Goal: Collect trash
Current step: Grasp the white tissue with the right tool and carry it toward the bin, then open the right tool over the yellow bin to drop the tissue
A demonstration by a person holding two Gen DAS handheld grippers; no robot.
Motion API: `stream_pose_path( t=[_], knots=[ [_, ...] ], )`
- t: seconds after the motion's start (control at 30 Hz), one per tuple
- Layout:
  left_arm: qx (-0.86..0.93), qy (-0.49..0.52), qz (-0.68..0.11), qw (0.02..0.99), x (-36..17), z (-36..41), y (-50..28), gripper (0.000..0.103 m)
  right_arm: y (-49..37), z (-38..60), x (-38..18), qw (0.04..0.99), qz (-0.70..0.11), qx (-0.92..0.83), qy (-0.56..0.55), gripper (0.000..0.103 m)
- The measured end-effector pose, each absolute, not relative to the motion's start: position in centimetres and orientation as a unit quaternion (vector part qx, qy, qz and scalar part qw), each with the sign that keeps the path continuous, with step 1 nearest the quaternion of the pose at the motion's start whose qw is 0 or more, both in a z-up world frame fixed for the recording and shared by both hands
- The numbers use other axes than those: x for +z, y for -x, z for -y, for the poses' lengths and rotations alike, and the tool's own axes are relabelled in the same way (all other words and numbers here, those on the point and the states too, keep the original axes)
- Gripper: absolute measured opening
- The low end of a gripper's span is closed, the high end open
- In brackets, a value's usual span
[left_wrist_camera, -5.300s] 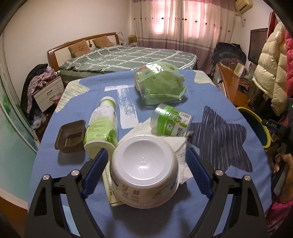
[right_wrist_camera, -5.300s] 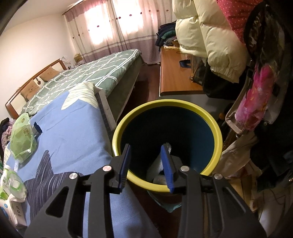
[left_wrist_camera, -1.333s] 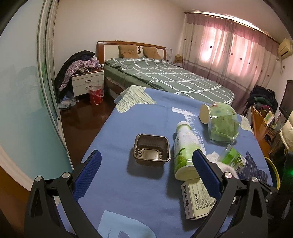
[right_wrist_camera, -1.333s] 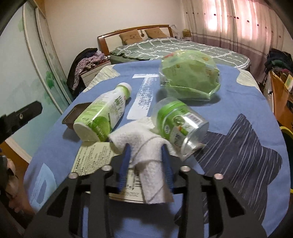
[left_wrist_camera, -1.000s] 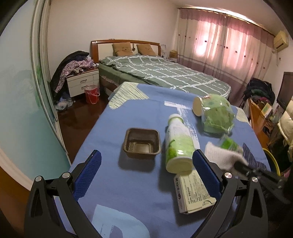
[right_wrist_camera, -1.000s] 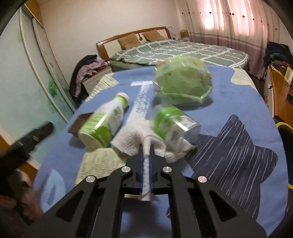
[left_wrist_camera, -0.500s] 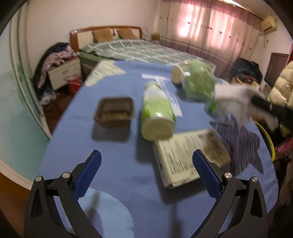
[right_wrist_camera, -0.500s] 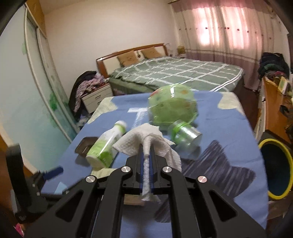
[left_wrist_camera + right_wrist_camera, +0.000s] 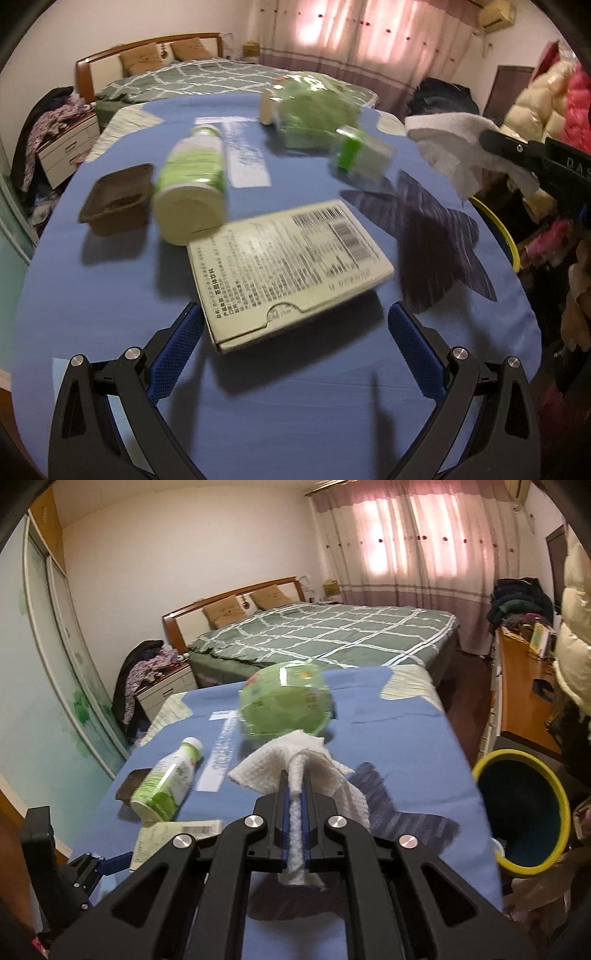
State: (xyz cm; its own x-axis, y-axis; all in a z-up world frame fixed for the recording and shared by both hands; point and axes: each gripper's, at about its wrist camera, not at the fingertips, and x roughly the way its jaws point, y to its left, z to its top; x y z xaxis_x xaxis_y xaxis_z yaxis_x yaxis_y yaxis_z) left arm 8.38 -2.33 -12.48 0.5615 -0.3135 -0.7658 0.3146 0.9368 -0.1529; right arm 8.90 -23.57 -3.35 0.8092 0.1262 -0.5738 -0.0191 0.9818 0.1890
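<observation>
My right gripper point(image 9: 294, 794) is shut on a white paper towel point(image 9: 295, 764) and holds it above the blue table; it also shows in the left wrist view point(image 9: 447, 144). My left gripper point(image 9: 295, 339) is open, its fingers either side of the near end of a flat paper box point(image 9: 284, 266). On the table lie a green-and-white bottle point(image 9: 192, 184), a brown plastic tray point(image 9: 118, 199), a small green can point(image 9: 362, 157) and a green plastic bag point(image 9: 314, 110). The yellow-rimmed bin point(image 9: 521, 808) stands at the table's right edge.
The table point(image 9: 295, 406) has a blue cloth with a dark star print point(image 9: 428, 236). A bed point(image 9: 332, 635) lies beyond it. A wooden desk point(image 9: 517, 686) and hanging coats point(image 9: 546, 96) are to the right, a nightstand point(image 9: 62, 147) to the left.
My right gripper has closed on the paper towel, lifted it off the table and carried it up and to the right. My left gripper has moved in over the paper box.
</observation>
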Motion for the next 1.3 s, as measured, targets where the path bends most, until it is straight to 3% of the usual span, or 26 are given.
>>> stream_pose_path(
  t=[0.47,0.77,1.23,1.3],
  knots=[
    [-0.289,-0.068,-0.445,0.845,-12.2,13.5,-7.4,0.098,-5.9,33.6,-5.4,0.944,-0.291,-0.044,-0.150,0.005],
    [-0.230,-0.070,-0.419,0.875,-9.8,12.5,-8.6,0.098,-5.8,39.3,-6.6,0.937,-0.285,-0.116,-0.167,0.006],
    [-0.164,-0.057,-0.451,0.875,-11.5,12.0,-14.4,0.098,-8.7,44.0,-10.8,0.905,-0.328,-0.210,-0.172,0.008],
    [-0.162,-0.062,-0.456,0.873,-11.8,12.3,-15.2,0.098,-9.1,44.1,-11.3,0.901,-0.332,-0.224,-0.168,0.013]
  ],
)
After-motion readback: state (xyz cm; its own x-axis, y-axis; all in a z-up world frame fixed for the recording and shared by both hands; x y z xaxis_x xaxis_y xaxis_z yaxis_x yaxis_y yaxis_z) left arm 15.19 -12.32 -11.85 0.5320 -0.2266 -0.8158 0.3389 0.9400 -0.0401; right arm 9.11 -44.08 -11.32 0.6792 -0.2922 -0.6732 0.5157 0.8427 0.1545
